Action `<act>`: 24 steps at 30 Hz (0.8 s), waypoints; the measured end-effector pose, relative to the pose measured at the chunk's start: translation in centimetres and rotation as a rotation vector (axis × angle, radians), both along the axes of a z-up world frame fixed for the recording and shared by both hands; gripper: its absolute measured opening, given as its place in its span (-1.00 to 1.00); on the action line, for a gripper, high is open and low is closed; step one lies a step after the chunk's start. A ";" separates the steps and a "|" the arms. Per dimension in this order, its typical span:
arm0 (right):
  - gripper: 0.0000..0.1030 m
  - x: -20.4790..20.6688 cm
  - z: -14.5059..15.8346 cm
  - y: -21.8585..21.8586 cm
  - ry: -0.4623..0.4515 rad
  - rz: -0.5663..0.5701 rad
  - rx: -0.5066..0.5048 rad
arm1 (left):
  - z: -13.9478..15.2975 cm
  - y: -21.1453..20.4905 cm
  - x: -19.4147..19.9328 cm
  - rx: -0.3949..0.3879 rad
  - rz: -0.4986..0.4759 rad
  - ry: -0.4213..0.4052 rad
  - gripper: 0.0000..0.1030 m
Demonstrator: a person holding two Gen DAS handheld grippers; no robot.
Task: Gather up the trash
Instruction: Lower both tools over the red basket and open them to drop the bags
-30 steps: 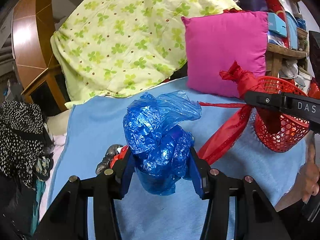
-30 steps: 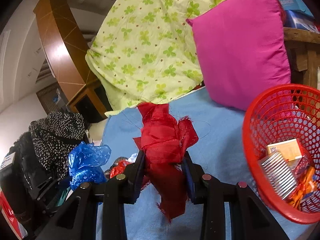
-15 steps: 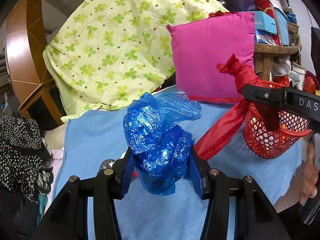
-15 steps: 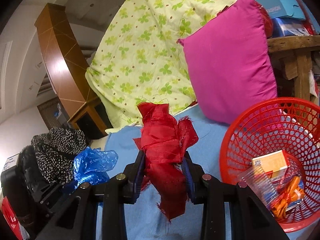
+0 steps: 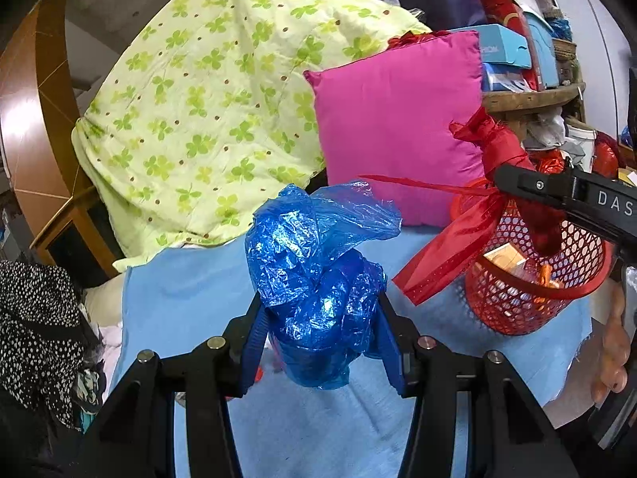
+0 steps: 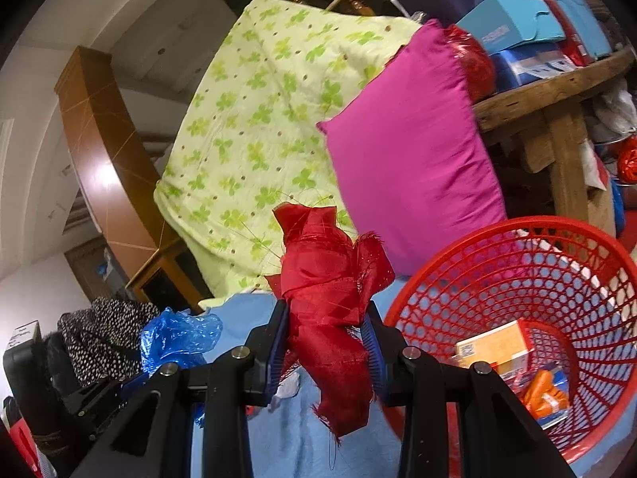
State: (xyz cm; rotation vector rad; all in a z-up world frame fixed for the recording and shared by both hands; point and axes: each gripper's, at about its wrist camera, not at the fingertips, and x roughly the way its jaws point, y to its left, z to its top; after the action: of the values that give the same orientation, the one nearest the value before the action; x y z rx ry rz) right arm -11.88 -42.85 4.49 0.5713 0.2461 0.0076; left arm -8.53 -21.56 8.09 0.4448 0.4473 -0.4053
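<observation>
While a crumpled blue plastic bag is pinched between the narrowly spread fingers of the left gripper, it is held clear above the light blue cloth that covers the bed, roughly over the cloth's middle. The bag is squeezed at its lower half, and its loose top is seen billowing above the pads. To the right, a bunched red ribbon cloth is clamped by the right gripper, whose jaws are pressed nearly together on it; a frayed tail is left hanging below the fingers. In the left wrist view this gripper is seen from the side, raised over the near rim of the red mesh basket, which stands near the right edge of the blue cloth. A small orange box and other wrappers are seen lying in the basket's bottom. The white letters "DAS" are readable on the right gripper's black body; the rest is cut off. Print on a blue box on the wooden shelf is too blurred to be read. Fingers of a hand are glimpsed at the right edge, beneath that gripper.
</observation>
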 end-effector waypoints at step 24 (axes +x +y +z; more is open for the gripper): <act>-0.26 -3.7 -1.0 -7.6 -0.015 -0.212 0.136 | 2.6 -8.0 1.4 -0.153 -0.239 0.154 0.02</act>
State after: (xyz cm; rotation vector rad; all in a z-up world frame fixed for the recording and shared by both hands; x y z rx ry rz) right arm -15.59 -50.46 3.49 0.7305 0.1706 -0.1775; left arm -7.15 -29.60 10.65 0.3200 0.5099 -0.7031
